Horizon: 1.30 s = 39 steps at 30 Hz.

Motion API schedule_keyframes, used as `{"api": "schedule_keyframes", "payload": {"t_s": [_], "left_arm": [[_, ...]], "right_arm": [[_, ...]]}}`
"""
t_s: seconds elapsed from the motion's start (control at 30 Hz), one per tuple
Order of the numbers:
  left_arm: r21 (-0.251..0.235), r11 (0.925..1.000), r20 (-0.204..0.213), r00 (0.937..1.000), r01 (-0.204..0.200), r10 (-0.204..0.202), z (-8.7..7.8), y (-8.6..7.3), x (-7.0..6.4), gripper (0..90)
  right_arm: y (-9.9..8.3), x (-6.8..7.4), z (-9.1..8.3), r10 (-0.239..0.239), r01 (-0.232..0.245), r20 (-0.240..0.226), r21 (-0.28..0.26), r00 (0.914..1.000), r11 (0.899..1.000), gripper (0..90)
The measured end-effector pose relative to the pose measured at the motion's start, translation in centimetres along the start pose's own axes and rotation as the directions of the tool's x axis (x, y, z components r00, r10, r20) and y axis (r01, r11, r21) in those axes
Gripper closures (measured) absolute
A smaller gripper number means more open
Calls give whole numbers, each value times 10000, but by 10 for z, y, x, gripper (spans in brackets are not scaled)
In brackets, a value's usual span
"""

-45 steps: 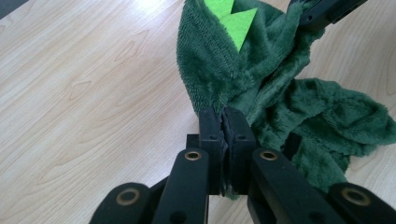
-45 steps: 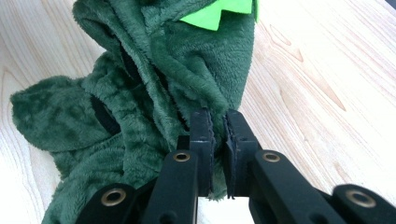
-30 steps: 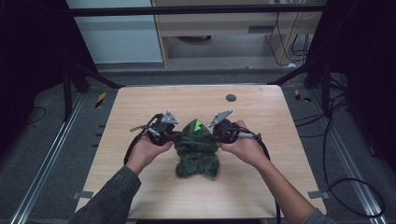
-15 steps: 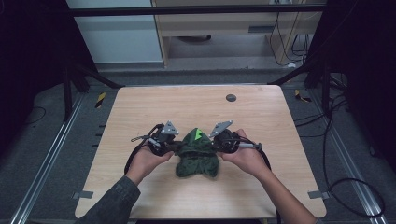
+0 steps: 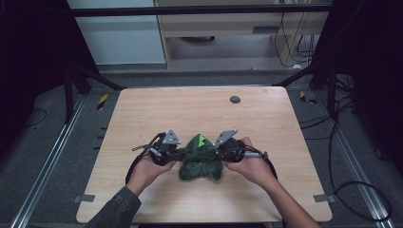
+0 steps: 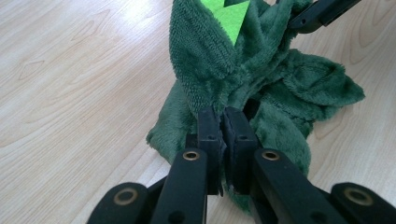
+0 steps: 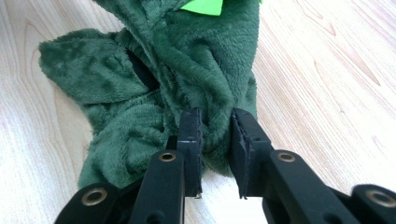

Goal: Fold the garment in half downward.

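Green fleece garment (image 5: 200, 160) lies bunched on the table (image 5: 199, 114), near the front edge, about midway between left and right edges; bright green patch (image 5: 203, 140) shows on its upper, far part; in the left gripper view the patch (image 6: 227, 14) sits at the top of a raised fold, lower fabric spread flat on the wood.

Left gripper (image 5: 178, 154) at the garment's left side; jaws pressed nearly together, pinching a fold of fleece (image 6: 219, 79); left hand (image 5: 151, 167) wraps the handle; dark sleeve (image 5: 116, 211) enters from the front edge.

Right gripper (image 5: 219, 153) at the garment's right side; jaws part-way shut, clamping a thicker roll of fleece (image 7: 205, 70) between them; right hand (image 5: 252, 164) behind it.

Small dark disc (image 5: 235, 99) on the table near the back edge, well apart from the garment.
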<state>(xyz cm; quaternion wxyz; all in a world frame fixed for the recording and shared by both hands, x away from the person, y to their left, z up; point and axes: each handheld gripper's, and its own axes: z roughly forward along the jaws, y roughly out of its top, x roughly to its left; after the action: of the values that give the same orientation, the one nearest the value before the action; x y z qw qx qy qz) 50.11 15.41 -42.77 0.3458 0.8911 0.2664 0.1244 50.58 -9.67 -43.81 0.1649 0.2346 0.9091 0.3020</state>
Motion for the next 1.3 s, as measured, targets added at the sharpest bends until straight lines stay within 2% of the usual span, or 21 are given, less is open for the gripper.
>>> {"api": "schedule_keyframes", "payload": {"t_s": [0.33, 0.5, 0.63, 0.9, 1.03, 1.2, 1.3], "left_arm": [[-314, 9994, 1, 9999, -151, 151, -6, 0, -5, 865], [-233, 9993, 58, 9996, -284, 286, -5, -6, -9, 864], [-129, 9990, -58, 9991, -423, 422, -1, -13, -11, 857], [-122, 9990, -120, 9991, -420, 419, 4, -23, -15, 824], [-147, 9994, -189, 9993, -328, 326, 5, -28, -16, 781], [-173, 9997, -220, 9997, -148, 144, 10, -38, -18, 771], [-120, 9998, -346, 9993, -157, 153, 10, -39, -18, 724]], "right_arm": [[-4, 4, -4, 2, -1, 67, -144, 10000, 9999, 783], [-11, 8, -7, 52, -46, 206, -273, 9998, 9996, 784], [-16, 12, -6, 83, -77, 234, -264, 9997, 9996, 783], [-22, 18, -3, 117, -112, 170, -288, 9998, 9995, 759], [-26, 20, -3, 135, -131, 156, -265, 9998, 9996, 744], [-31, 23, -3, 148, -146, 87, -231, 9999, 9996, 723], [-31, 23, -2, 141, -139, 65, -210, 9999, 9997, 706]]}}
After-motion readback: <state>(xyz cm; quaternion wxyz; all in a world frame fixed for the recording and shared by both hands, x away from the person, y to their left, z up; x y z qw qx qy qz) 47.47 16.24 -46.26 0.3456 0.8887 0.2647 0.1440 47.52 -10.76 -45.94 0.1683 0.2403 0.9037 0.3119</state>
